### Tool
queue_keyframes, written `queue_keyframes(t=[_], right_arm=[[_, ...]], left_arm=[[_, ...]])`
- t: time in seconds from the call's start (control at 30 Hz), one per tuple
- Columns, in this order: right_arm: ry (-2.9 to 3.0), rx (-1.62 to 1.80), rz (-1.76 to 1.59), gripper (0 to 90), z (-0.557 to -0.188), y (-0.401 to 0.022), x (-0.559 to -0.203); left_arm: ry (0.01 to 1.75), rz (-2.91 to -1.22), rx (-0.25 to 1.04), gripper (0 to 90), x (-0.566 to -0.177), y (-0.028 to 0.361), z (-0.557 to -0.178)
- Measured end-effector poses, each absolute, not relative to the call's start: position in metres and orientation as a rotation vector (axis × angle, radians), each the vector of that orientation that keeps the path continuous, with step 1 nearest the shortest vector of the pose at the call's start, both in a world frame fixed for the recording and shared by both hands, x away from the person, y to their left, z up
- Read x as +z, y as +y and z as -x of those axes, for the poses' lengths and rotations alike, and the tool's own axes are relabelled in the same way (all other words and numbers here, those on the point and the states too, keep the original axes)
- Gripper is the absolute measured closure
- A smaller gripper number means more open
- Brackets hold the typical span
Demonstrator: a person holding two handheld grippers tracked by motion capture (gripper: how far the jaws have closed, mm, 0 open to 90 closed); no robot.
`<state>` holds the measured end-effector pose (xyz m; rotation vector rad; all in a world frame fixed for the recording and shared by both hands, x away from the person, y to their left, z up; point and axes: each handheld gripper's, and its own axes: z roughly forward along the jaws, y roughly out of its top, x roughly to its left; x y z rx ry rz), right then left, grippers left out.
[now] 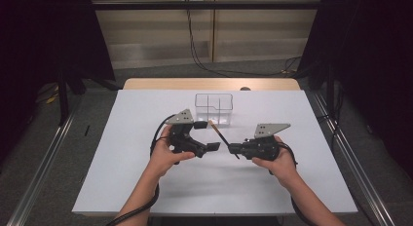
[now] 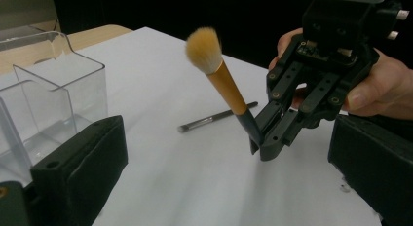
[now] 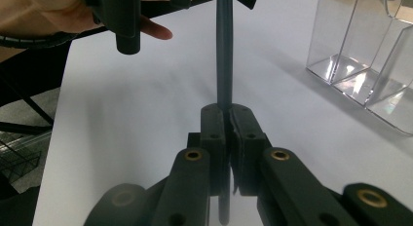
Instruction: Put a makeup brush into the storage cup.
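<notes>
Standing empty beside the raised makeup brush (image 2: 221,80), clear divided organizer (image 2: 53,94)

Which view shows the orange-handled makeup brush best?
The left gripper view: the makeup brush shows whole there, bristles up, held by the right gripper. The right gripper view gives just its dark shaft; the high view a thin sliver.

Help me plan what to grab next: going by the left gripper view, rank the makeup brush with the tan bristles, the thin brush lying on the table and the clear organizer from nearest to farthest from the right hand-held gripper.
1. Makeup brush: clamped by its dark handle in the right hand-held gripper.
2. Thin brush: flat on the white table, just beyond the jaws.
3. Clear organizer: farthest, at the view's left edge.
</notes>
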<state>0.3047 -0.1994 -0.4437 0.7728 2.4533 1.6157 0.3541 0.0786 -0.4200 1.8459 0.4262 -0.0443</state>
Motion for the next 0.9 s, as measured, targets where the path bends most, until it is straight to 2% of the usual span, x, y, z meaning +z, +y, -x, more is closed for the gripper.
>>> queue_keyframes(t=[0.17, 0.27, 0.5, 0.57, 0.63, 0.67, 0.7, 0.73, 0.83, 0.87, 0.9], right_arm=[[2.431, 1.621, -0.784, 85.9, -0.3044, -0.1989, -0.4423], [2.408, 1.638, -0.803, 85.8, -0.3039, -0.1988, -0.4414], [2.387, 1.642, -0.808, 85.8, -0.3024, -0.1976, -0.4407], [2.38, 1.65, -0.816, 85.7, -0.3022, -0.1971, -0.4406], [2.378, 1.654, -0.819, 85.8, -0.3023, -0.1969, -0.4406], [2.376, 1.654, -0.825, 85.7, -0.3022, -0.1962, -0.4404], [2.376, 1.654, -0.825, 85.7, -0.3022, -0.1962, -0.4404], [2.377, 1.65, -0.819, 85.7, -0.3021, -0.1953, -0.4405], [2.385, 1.647, -0.816, 85.7, -0.3019, -0.194, -0.4409], [2.392, 1.63, -0.806, 85.6, -0.3014, -0.1918, -0.4414], [2.392, 1.63, -0.806, 85.6, -0.3014, -0.1918, -0.4414]], left_arm=[[0.438, -1.817, -0.051, 3.1, -0.4199, 0.0763, -0.3546], [0.439, -1.804, -0.053, 9.5, -0.42, 0.0751, -0.3546], [0.446, -1.742, -0.067, 32.4, -0.42, 0.0758, -0.3554], [0.446, -1.733, -0.092, 41.9, -0.4211, 0.0752, -0.3554], [0.448, -1.73, -0.09, 44.7, -0.4217, 0.0748, -0.3554], [0.45, -1.724, -0.091, 51.7, -0.4226, 0.0746, -0.3557], [0.447, -1.715, -0.101, 51.7, -0.4235, 0.0747, -0.3559], [0.452, -1.713, -0.096, 57.9, -0.4242, 0.0748, -0.356], [0.461, -1.695, -0.119, 61.0, -0.4267, 0.0739, -0.3564], [0.453, -1.688, -0.117, 66.0, -0.427, 0.0736, -0.3564], [0.45, -1.674, -0.132, 66.0, -0.4274, 0.0732, -0.3564]])
